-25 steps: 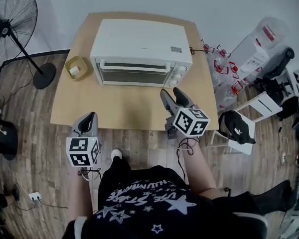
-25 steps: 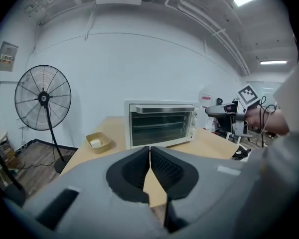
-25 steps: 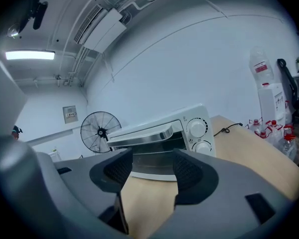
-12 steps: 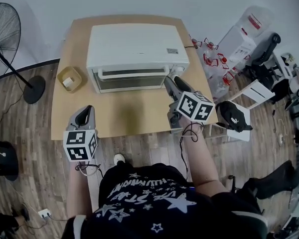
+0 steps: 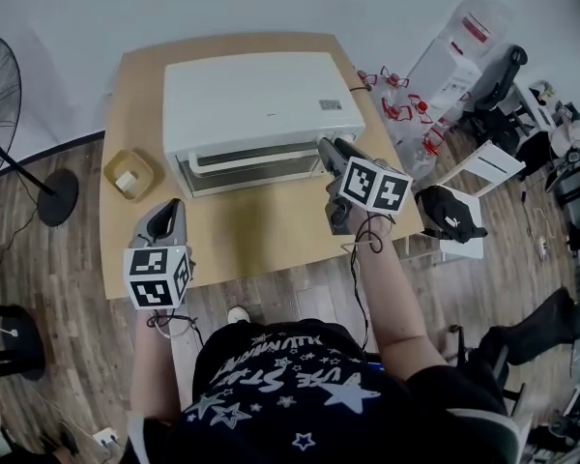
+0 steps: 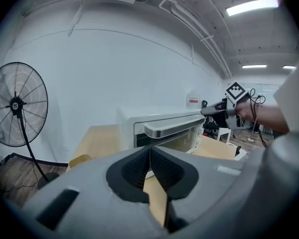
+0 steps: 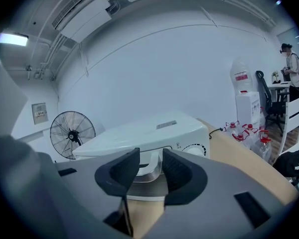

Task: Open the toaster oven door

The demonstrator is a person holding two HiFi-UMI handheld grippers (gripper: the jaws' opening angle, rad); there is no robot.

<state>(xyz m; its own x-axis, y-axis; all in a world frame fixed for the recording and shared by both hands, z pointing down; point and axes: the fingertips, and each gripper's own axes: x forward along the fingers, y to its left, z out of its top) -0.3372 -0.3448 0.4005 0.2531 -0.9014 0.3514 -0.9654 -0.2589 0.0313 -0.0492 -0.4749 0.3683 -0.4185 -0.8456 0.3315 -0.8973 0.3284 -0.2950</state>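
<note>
Toaster oven (image 5: 251, 100): far centre of table (image 5: 261, 230), door shut, handle (image 5: 254, 157) across door top.
Right gripper (image 5: 327, 147): at handle's right end, lined up for pull. Jaws closing, handle end between them, pads not yet seen pressing.
Left gripper (image 5: 172, 209): parked at near-left table edge, clear of door swing. Jaws closed, empty.
Change: right gripper advanced from near table edge to oven front. Left gripper position unchanged.
</note>
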